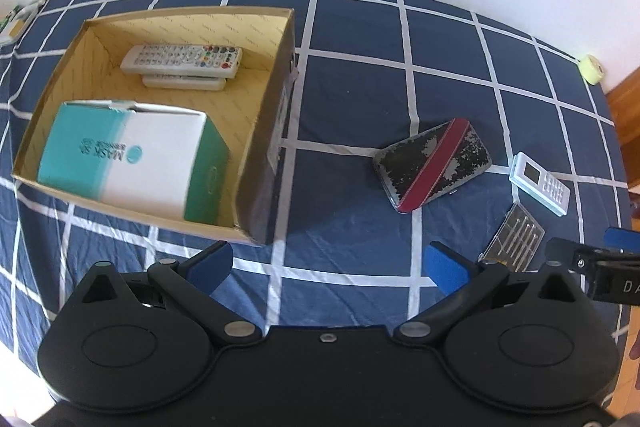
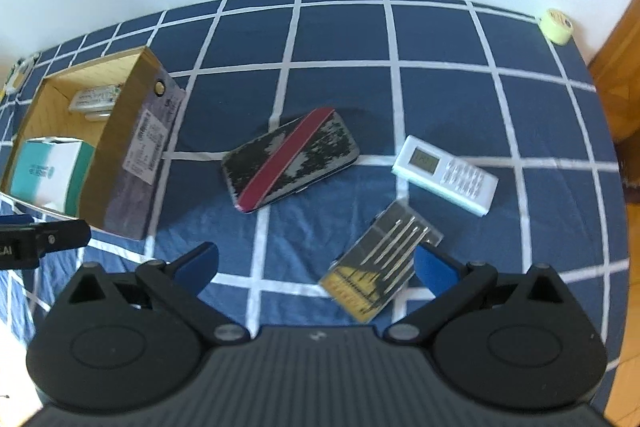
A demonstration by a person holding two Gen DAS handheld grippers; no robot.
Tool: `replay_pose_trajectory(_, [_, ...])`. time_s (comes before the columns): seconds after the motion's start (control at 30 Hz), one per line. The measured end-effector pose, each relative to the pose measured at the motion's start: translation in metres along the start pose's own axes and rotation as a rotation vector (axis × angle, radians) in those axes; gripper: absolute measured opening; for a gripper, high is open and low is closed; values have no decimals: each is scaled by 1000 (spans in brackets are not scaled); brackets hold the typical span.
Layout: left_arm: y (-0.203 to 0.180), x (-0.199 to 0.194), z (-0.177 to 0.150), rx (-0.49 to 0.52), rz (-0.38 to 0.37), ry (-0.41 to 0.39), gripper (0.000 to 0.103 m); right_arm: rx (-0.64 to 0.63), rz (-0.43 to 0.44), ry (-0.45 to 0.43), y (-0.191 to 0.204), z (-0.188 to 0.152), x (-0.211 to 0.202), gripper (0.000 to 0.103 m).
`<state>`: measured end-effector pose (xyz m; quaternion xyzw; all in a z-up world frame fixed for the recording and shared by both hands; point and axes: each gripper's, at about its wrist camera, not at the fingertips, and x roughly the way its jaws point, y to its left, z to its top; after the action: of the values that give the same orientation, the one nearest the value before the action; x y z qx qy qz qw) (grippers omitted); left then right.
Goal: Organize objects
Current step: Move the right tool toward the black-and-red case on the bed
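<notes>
A cardboard box point(image 1: 276, 99) sits on the blue checked cloth at the left. It holds two stacked grey remotes point(image 1: 182, 61) and a teal and white mask box point(image 1: 132, 163). The box also shows in the right wrist view point(image 2: 132, 155). A worn black case with a red band point(image 1: 434, 165) point(image 2: 290, 159), a small white remote point(image 1: 540, 183) point(image 2: 444, 175) and a clear pack of needles point(image 1: 514, 241) point(image 2: 384, 259) lie on the cloth. My left gripper point(image 1: 328, 267) is open and empty, near the box's front corner. My right gripper point(image 2: 316, 267) is open, just short of the needle pack.
A pale green tape roll point(image 2: 557, 25) point(image 1: 594, 69) sits at the cloth's far right corner. A small object point(image 1: 18, 21) lies at the far left corner. A white wall runs behind. Wooden floor point(image 2: 616, 75) shows past the right edge.
</notes>
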<state>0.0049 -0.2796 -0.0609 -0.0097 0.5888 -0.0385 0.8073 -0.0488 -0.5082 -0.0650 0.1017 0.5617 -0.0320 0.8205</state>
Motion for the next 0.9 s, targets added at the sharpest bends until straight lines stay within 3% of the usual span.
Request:
replay_pose_trajectory(0.47, [-31,32,13,-112,47,30,103,-125,21,31,-31,42,30,103])
replay_pose_trajectory(0.9, [-46,99,46,-194,101,81,103,-138,124,127,-38,96,102,103])
